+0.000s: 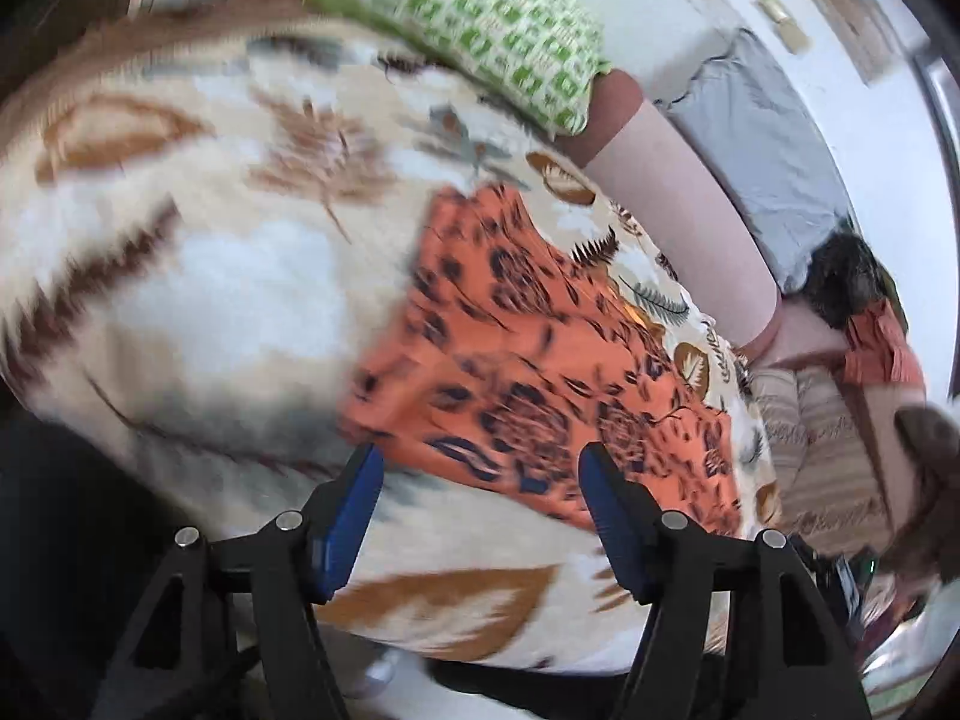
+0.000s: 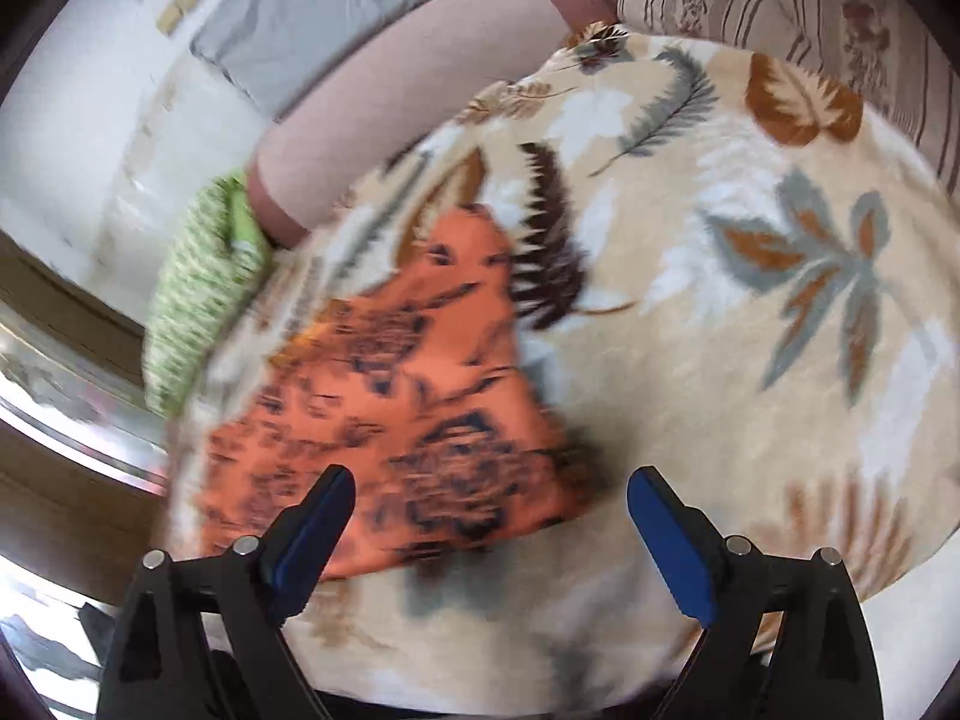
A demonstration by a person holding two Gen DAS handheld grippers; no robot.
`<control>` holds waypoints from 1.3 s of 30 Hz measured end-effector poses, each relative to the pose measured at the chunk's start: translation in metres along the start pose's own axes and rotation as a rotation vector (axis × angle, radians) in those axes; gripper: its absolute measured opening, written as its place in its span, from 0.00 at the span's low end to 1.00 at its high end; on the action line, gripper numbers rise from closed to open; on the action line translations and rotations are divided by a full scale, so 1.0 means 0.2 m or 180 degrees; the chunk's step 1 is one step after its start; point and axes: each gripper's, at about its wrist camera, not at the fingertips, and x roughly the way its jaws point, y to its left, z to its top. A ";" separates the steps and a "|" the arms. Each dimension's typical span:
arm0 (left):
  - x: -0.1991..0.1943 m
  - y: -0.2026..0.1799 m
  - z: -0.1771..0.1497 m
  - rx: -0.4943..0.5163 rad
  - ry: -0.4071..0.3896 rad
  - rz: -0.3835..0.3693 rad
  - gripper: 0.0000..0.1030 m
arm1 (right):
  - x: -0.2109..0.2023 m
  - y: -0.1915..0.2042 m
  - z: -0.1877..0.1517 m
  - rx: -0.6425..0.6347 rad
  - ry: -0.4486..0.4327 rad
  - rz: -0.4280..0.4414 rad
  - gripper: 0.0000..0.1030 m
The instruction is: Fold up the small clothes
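Note:
An orange garment with a dark floral print (image 1: 528,372) lies flat on a cream blanket with leaf patterns (image 1: 198,276). My left gripper (image 1: 480,462) hovers at its near edge, open, blue pads apart with nothing pinched between them. In the right wrist view the same orange garment (image 2: 396,396) lies on the blanket (image 2: 750,312), folded into a rough wedge. My right gripper (image 2: 489,486) stands open wide just short of the garment's near edge, its pads touching no cloth. Both views are blurred.
A green-and-white patterned cloth (image 1: 480,24) lies at the blanket's far edge, also in the right view (image 2: 204,288). A pink bolster (image 1: 678,210) and a grey pillow (image 1: 762,144) sit behind. A striped cushion (image 2: 780,6) and an orange cloth heap (image 1: 876,342) lie to one side.

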 end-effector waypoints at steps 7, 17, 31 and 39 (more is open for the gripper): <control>0.33 0.00 -0.02 -0.1089 0.0302 0.0173 0.64 | 0.09 0.18 -0.05 -0.0139 0.0068 0.0288 0.91; 0.30 0.19 -0.10 -0.1454 0.0370 0.0100 0.08 | 0.18 0.12 -0.04 -0.0111 0.0137 0.0248 0.91; 0.08 -0.17 0.00 0.0034 0.0057 0.0223 0.47 | 0.26 0.27 0.12 -0.0244 0.0346 0.0641 0.91; 0.55 -0.32 0.27 0.1203 0.0195 0.0920 0.60 | 0.31 0.00 0.13 0.0239 0.0511 -0.0068 0.88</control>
